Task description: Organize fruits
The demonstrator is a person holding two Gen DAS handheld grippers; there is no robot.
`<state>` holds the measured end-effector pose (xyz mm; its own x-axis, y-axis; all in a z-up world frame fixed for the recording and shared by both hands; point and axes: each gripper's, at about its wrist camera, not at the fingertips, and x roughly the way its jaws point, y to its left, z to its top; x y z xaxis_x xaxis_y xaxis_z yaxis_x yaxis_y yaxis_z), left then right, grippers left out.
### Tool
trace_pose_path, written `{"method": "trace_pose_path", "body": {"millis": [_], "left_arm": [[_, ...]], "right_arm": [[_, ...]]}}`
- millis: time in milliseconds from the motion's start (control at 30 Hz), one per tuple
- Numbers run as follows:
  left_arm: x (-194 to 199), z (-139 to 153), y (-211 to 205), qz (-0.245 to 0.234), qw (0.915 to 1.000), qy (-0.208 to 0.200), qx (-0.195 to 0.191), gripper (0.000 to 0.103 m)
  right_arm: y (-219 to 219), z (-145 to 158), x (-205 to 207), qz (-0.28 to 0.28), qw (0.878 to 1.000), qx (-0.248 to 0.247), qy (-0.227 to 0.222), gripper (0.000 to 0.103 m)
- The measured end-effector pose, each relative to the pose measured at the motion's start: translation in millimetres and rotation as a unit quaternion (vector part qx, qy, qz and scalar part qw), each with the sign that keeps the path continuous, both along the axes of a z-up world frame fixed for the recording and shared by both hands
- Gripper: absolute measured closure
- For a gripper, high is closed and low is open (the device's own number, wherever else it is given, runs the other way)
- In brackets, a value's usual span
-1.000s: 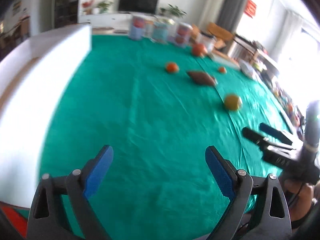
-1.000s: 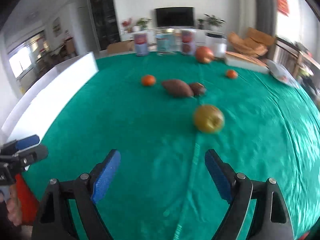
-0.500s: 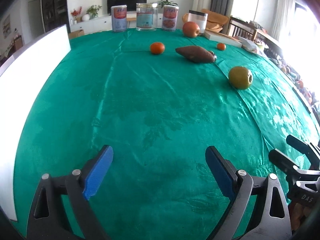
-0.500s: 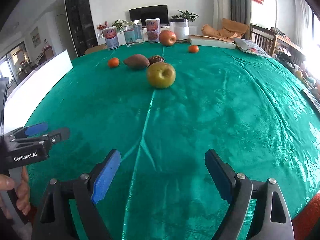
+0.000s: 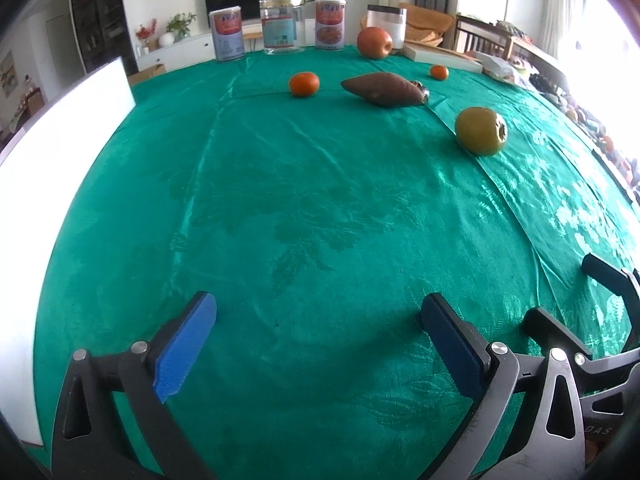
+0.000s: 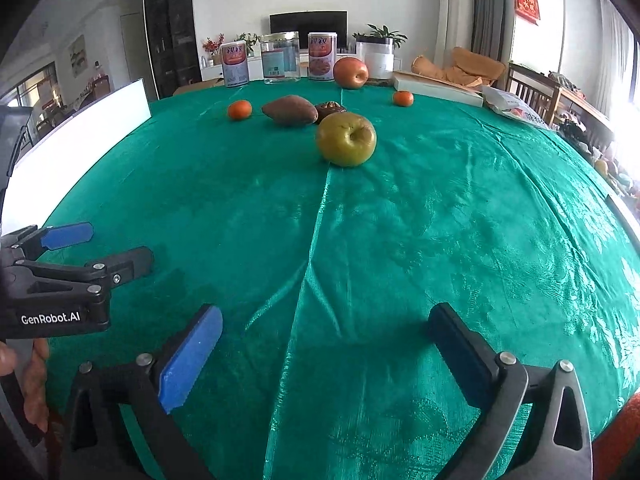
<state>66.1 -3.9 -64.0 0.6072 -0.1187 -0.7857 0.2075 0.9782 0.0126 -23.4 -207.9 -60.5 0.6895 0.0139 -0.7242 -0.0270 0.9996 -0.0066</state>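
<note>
On the green tablecloth (image 6: pixel 440 220), both the left gripper (image 5: pixel 316 316) and right gripper (image 6: pixel 324 320) hover spread wide and empty, well short of the green apple (image 6: pixel 346 139), behind which lie the sweet potato (image 6: pixel 289 110), the red apple (image 6: pixel 351 73) and two tangerines (image 6: pixel 239 110).

Small brown fruit (image 5: pixel 421 89) mostly hidden behind sweet potato (image 5: pixel 382 89)

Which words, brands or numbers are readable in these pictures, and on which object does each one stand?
"GenRobot.AI": white print on the body of the left gripper, in the right wrist view.
"DAS": partial white letters on the right gripper, cut off at the frame edge.
Labels on the two cans, the glass jar and the red wall hanging: too blurred to read.
</note>
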Motion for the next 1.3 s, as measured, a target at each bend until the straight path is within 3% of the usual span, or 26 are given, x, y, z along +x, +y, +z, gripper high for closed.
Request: {"method": "trace_pose_path", "body": {"millis": [1300], "left_arm": [[-0.1, -0.8, -0.8, 0.002, 1.0, -0.002, 0.001, 0.0]], "right_arm": [[-0.7, -0.2, 1.5, -0.002, 1.0, -0.003, -0.002, 0.0]]}}
